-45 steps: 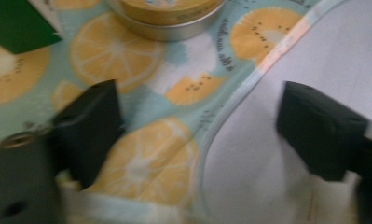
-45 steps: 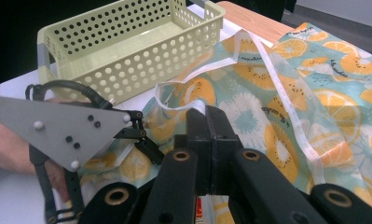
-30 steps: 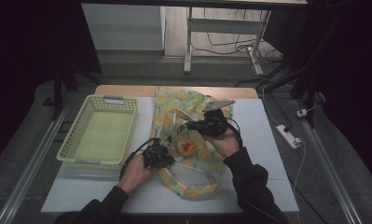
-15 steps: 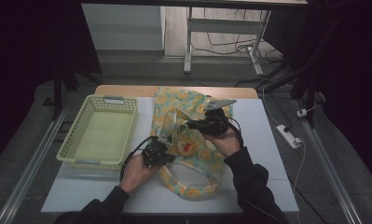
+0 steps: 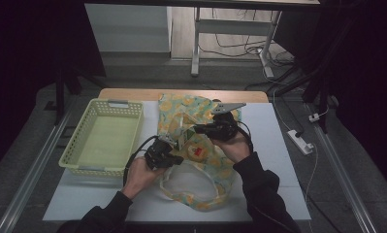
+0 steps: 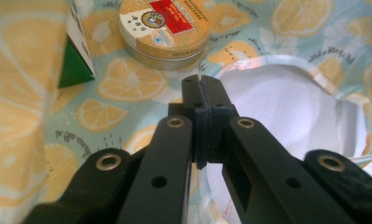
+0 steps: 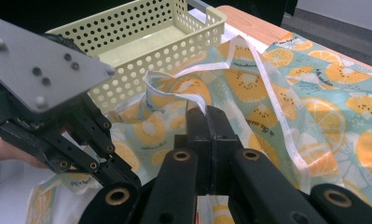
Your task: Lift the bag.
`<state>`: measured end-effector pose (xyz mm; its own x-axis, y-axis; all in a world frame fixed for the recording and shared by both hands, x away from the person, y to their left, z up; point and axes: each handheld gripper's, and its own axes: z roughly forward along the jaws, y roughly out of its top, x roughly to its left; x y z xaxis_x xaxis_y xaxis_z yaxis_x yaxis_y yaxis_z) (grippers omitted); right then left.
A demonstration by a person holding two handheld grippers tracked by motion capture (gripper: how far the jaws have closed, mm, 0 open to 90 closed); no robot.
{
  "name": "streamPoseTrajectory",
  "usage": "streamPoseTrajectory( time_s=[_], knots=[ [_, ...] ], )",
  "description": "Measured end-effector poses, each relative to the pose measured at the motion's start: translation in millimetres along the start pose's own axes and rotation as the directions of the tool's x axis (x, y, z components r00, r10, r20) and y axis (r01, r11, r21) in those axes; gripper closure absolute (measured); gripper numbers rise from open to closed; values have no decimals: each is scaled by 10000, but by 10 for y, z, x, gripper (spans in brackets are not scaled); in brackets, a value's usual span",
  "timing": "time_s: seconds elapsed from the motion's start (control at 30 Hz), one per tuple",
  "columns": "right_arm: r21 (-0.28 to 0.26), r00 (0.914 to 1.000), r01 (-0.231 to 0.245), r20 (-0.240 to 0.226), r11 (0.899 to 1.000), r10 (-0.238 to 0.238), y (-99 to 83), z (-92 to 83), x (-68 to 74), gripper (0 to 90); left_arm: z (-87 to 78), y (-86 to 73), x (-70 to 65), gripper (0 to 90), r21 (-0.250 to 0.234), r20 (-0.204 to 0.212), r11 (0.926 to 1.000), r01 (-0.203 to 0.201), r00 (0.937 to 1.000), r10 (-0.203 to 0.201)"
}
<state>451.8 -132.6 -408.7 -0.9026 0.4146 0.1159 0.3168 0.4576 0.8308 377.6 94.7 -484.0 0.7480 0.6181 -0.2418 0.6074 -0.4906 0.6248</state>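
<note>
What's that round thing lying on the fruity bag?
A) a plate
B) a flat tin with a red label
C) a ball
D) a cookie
B: a flat round tin with a red label on its lid lies on the orange-print bag, beyond the left claw.

Matt printed cloth bag (image 5: 208,167), glossy metal tin (image 6: 164,28) with paper label, perforated smooth plastic basket (image 7: 141,35), matt black plastic jaws, wooden table edge (image 5: 133,93)

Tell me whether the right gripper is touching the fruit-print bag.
Touching. In the right gripper view the right gripper has its jaws shut on a fold of the fruit-print bag, the white-edged cloth rising straight from the tips.
</note>
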Motion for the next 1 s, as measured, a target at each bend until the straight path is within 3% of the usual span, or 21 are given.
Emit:
streamPoseTrajectory(
  time_s=[0.43, 1.0],
  knots=[
    [122, 9999, 132, -18, 9998, -132, 32, 7, 32, 900, -289, 104, 43, 900, -842, 337, 9963, 198, 9993, -170],
    [20, 9990, 429, -81, 9991, -429, 141, -65, 112, 900, -678, 414, 127, 900, -1524, 232, 9883, 101, 9997, -66]
  ],
)
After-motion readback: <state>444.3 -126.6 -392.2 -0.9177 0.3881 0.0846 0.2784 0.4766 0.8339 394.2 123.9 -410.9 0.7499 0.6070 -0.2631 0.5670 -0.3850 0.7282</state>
